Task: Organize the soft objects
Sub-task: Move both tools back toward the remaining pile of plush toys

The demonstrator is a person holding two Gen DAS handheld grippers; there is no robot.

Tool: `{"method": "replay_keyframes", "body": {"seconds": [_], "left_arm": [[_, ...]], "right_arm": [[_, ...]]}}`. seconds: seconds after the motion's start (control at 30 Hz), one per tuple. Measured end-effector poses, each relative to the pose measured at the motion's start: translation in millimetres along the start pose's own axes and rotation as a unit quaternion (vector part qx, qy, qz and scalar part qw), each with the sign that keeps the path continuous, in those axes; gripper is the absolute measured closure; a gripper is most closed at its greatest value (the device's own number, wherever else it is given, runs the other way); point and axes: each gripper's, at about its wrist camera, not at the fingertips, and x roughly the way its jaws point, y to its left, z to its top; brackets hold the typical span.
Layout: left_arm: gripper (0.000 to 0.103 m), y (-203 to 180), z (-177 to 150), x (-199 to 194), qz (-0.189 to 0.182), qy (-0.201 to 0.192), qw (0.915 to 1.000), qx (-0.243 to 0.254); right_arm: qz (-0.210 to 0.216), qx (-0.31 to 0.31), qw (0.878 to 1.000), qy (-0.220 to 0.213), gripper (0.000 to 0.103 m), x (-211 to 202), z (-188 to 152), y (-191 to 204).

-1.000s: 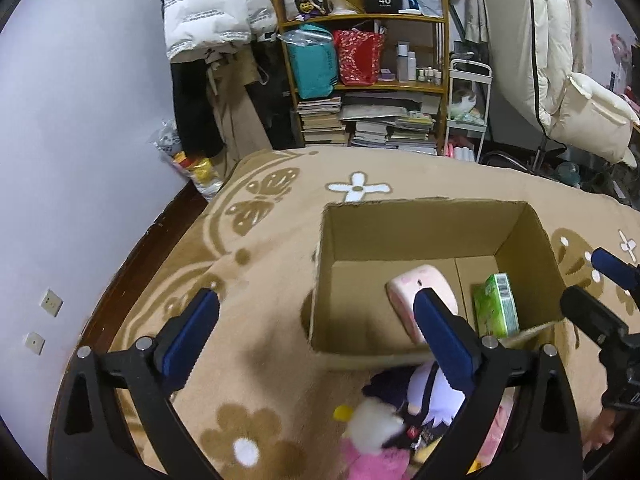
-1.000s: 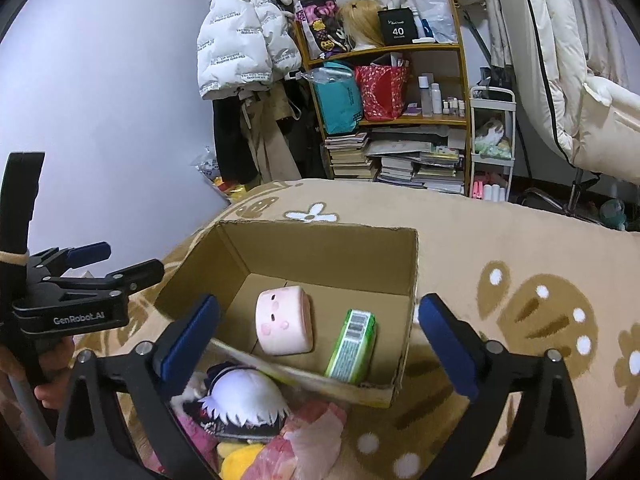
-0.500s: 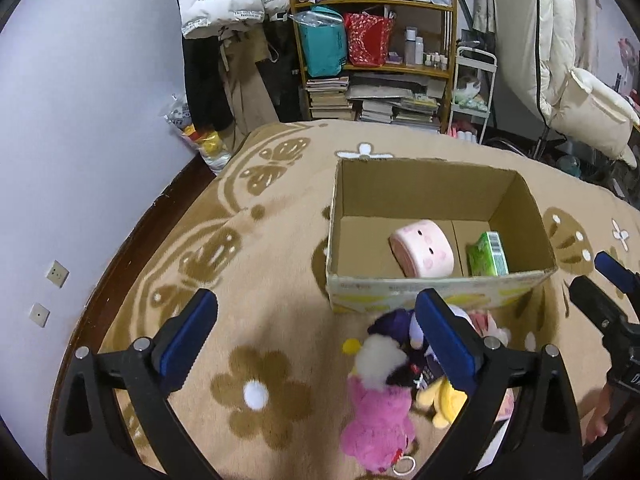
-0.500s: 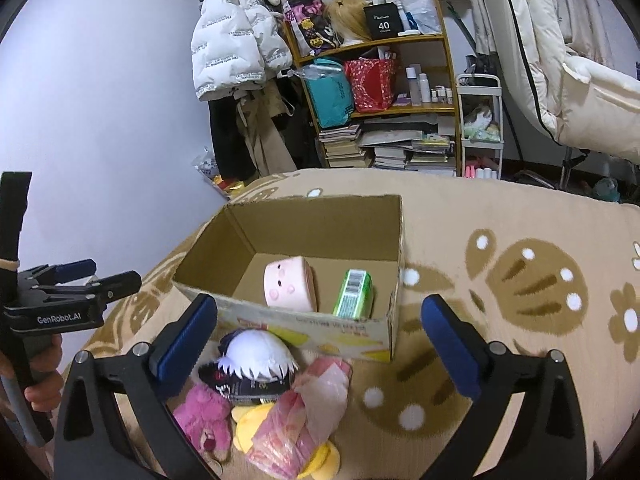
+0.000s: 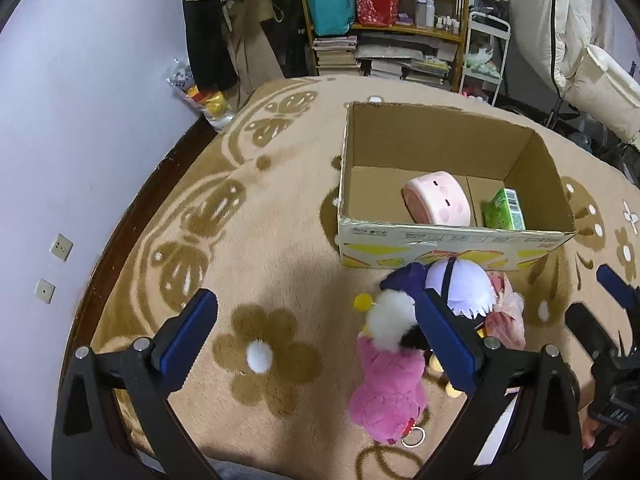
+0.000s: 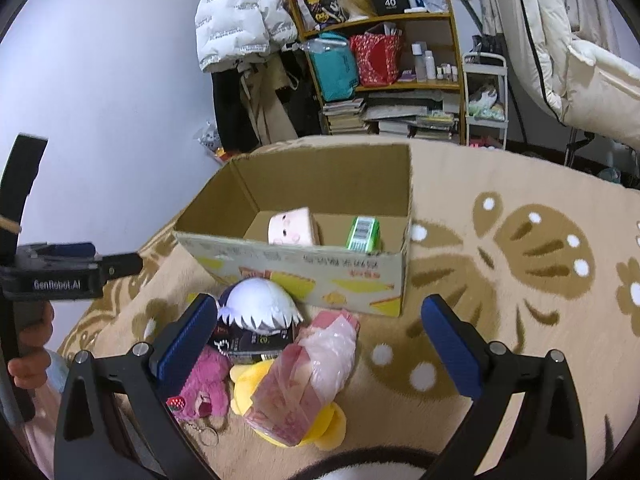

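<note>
An open cardboard box (image 5: 456,240) (image 6: 304,264) stands on the carpet and holds a pink face plush (image 5: 438,198) (image 6: 291,227) and a green pack (image 5: 505,210) (image 6: 363,234). In front of it lies a pile: a white-haired doll (image 5: 460,286) (image 6: 258,306), a pink plush (image 5: 388,392) (image 6: 202,384), a yellow plush (image 6: 316,430) and a pink plastic-wrapped pack (image 6: 308,372). My left gripper (image 5: 316,340) is open and empty above the carpet, left of the pile. My right gripper (image 6: 320,344) is open and empty above the pile.
A beige carpet with brown flower patterns (image 5: 264,356) covers the floor. A purple wall (image 5: 80,120) runs along the left. A cluttered shelf (image 6: 380,60), hanging coats (image 6: 244,12) and a white cart (image 6: 486,100) stand behind the box.
Both grippers have pulled back and up from the box. The pile of toys in front of the box has come fully into view. Both stay open.
</note>
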Motion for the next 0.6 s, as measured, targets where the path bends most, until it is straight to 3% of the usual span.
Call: {"method": "replay_keyframes", "body": {"seconds": [0.6], "left_arm": [[0.004,-16.9,0.9,49.5,-0.016,0.080,0.9960,0.036]], "right_arm": [[0.006,-0.004,0.997,0.079,0.000,50.9,-26.8,4.1]]}}
